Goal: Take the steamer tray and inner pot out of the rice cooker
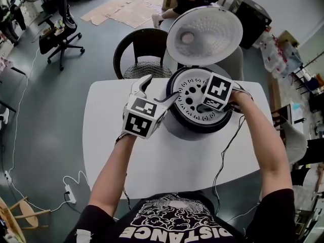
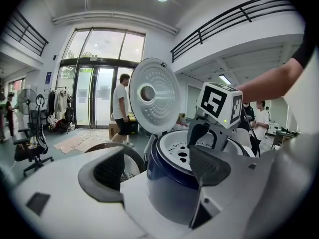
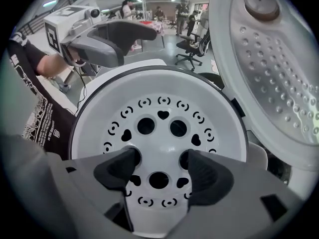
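Note:
The rice cooker (image 1: 195,123) stands open on the white table (image 1: 152,161), its lid (image 1: 205,34) tipped back. Inside lies the white steamer tray (image 3: 162,128), pierced with round and heart-shaped holes. My right gripper (image 3: 158,166) points straight down over the tray. It is open, its fingertips at two round holes on either side of the tray's raised middle. Whether the pads touch the tray I cannot tell. My left gripper (image 2: 157,168) is open and level at the cooker's left side, with the dark blue body (image 2: 169,188) between its jaws but not touched. The inner pot is hidden under the tray.
A dark wicker chair (image 1: 144,54) stands behind the table. Cables (image 1: 225,156) run from the right gripper across the table's near right part. An office chair (image 1: 63,34) stands at the far left, and a person (image 1: 177,4) walks behind the cooker.

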A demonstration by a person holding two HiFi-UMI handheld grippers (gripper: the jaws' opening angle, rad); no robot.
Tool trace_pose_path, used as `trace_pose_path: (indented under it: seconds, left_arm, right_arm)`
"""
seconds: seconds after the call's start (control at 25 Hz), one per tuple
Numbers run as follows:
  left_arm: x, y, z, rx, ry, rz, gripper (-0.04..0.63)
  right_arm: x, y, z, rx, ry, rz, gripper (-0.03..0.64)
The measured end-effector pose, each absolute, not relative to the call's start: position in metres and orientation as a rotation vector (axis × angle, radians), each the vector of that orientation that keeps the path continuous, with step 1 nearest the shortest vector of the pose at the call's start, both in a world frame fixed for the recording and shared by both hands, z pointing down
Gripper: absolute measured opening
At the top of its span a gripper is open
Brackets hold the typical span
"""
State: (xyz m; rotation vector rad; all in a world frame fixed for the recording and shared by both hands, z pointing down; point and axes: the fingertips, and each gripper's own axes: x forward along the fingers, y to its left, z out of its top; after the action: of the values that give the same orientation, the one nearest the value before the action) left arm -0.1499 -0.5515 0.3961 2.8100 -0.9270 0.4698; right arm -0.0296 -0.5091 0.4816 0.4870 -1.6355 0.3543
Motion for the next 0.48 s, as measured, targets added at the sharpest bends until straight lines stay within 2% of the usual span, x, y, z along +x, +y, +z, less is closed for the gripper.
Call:
trace_pose_path:
  seconds: [0.48]
  left_arm:
    - [-0.156, -0.546, 0.390, 2.819, -0.914, 0.460, 0.396]
  right_arm:
    - [-0.029, -0.506, 0.472, 0.455, -1.571, 0.338, 0.285]
